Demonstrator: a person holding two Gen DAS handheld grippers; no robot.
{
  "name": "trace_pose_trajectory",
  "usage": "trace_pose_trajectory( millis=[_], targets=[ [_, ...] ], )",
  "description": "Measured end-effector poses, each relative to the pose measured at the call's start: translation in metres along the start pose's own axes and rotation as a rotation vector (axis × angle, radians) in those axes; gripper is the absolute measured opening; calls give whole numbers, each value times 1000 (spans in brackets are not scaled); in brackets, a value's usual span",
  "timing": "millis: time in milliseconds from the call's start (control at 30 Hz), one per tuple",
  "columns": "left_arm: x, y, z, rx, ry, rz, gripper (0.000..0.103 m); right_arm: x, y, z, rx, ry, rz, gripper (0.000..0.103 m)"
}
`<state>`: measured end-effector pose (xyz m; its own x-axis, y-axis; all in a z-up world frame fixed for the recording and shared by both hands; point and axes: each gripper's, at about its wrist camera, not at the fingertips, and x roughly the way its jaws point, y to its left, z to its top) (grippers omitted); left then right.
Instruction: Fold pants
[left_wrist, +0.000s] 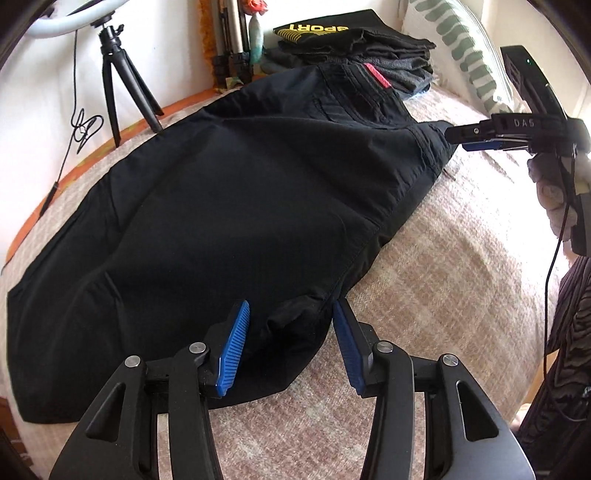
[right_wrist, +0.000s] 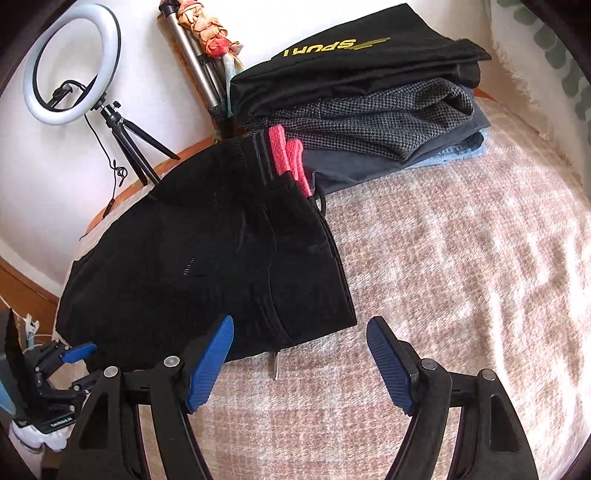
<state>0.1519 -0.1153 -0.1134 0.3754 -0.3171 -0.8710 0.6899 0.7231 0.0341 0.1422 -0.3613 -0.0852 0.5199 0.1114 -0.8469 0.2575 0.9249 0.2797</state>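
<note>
Nearest the left wrist camera, the left gripper (left_wrist: 291, 325) hovered with its blue pads (left_wrist: 232, 350) spread apart, straddling a bunched edge of the black pants (left_wrist: 221, 206) without pinching it. In the right wrist view, the right gripper (right_wrist: 300, 354) likewise had its fingers spread wide; one pad sat at the edge of the pants and the other over the bare pink-and-beige blanket (right_wrist: 461, 258). A metal zipper pull (right_wrist: 275, 365) lay on the blanket between them.

The pants lay folded lengthwise across the blanket, with the red-trimmed waistband (right_wrist: 288, 158) at the far end. Just beyond the waistband stood a stack of folded clothes (right_wrist: 362, 103), its top piece black with yellow lettering. Farther back, by the wall, stood a ring light (right_wrist: 70, 62) on a small tripod (left_wrist: 118, 88).
</note>
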Motion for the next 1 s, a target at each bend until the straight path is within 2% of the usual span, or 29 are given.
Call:
trace_pose_trajectory(
  millis=[100, 167, 233, 300, 333, 367, 400, 433, 467, 500, 567, 667, 800, 1000],
  targets=[
    [8, 1, 0, 24, 13, 17, 46, 16, -8, -8, 119, 39, 79, 80],
    [11, -1, 1, 48, 3, 29, 48, 16, -6, -5, 119, 2, 91, 81],
    [11, -3, 2, 71, -10, 38, 48, 19, -6, 0, 142, 4, 139, 81],
    [11, -4, 2, 83, -14, 25, 42, 25, -10, 2, 179, 8, 159, 81],
    [10, -5, 1, 94, -18, 12, 33, 25, -12, 3, 193, -7, 166, 80],
    [10, -6, 0, 107, -27, 2, 25, 26, -13, 4, 207, -16, 163, 73],
    [9, -7, 0, 118, -31, -1, 22, 27, -13, 6, 210, -26, 154, 67],
    [9, -7, 1, 115, -33, -2, 16, 29, -13, 8, 208, -33, 141, 50],
    [9, -5, 2, 99, -32, -15, 14, 31, -13, 7, 209, -32, 133, 39],
    [8, -3, 3, 81, -32, -24, 13, 32, -12, 8, 214, -39, 132, 36],
    [0, -1, 2, 61, -46, -37, 12, 29, -7, 8, 212, -53, 137, 23],
    [-12, -2, -6, 44, -66, -48, 12, 4, 10, 6, 145, -113, 156, 18],
    [-23, 4, -19, -4, -80, -76, 12, -28, 32, -1, 47, -204, 163, 17],
    [-26, 1, -22, -29, -80, -93, 11, -30, 30, -11, 31, -190, 124, 16]
  ],
)
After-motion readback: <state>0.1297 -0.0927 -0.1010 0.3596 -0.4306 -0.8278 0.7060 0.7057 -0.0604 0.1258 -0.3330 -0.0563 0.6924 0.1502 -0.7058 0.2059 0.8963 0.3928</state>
